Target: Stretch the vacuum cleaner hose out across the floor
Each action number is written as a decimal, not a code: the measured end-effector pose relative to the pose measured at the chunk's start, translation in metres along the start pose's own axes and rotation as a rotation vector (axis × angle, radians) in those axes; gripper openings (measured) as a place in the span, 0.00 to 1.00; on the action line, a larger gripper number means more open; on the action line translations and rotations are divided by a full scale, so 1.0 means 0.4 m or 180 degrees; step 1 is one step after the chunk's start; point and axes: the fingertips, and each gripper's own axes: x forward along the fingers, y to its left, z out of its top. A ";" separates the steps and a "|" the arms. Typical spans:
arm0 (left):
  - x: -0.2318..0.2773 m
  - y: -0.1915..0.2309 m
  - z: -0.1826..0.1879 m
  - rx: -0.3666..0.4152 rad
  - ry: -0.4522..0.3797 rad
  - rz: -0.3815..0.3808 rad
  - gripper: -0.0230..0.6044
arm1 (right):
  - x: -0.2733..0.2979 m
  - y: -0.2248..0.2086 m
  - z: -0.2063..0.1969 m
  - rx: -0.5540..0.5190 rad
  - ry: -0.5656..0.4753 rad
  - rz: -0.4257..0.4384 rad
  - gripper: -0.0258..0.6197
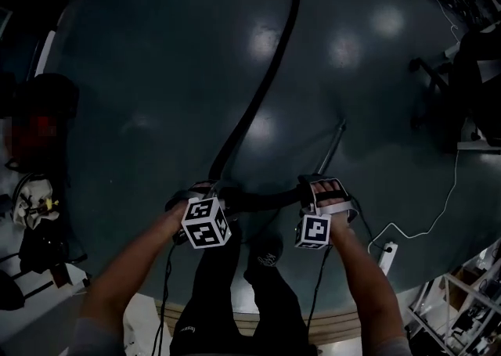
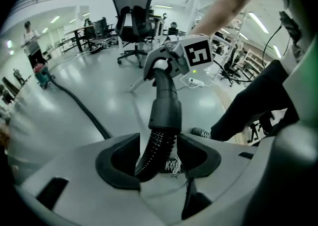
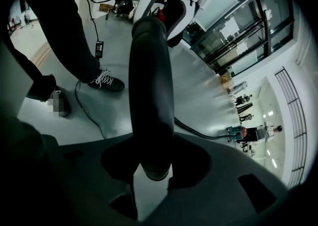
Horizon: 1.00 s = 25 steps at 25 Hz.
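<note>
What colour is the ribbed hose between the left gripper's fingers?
The ribbed hose is black; the left gripper view shows it best.

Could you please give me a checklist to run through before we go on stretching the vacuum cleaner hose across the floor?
1. Is the left hand-held gripper shut on the ribbed hose, just below its cuff? Ok.
2. Is the right hand-held gripper shut on the smooth handle tube, near its end? Ok.
3. Is the hose free of loops on the floor? Ok in the head view; past the top edge, cannot tell.
4. Does the white cable lie apart from the hose? Ok, it is off to the right.
5. Is the metal rod beside the right gripper joined to the tube? Cannot tell.
</note>
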 end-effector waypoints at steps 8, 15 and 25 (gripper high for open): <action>0.005 -0.140 -0.231 -0.1273 -0.0283 0.0190 0.39 | 0.087 0.258 0.148 -0.0364 0.0234 0.0475 0.25; 0.053 -0.286 -0.357 -0.1709 -0.0675 -0.0125 0.39 | 0.142 0.481 0.305 0.0007 0.0816 0.0623 0.25; 0.249 -0.458 -0.526 -0.1852 -0.0649 -0.0225 0.39 | 0.196 0.816 0.417 0.0856 0.0150 0.1420 0.24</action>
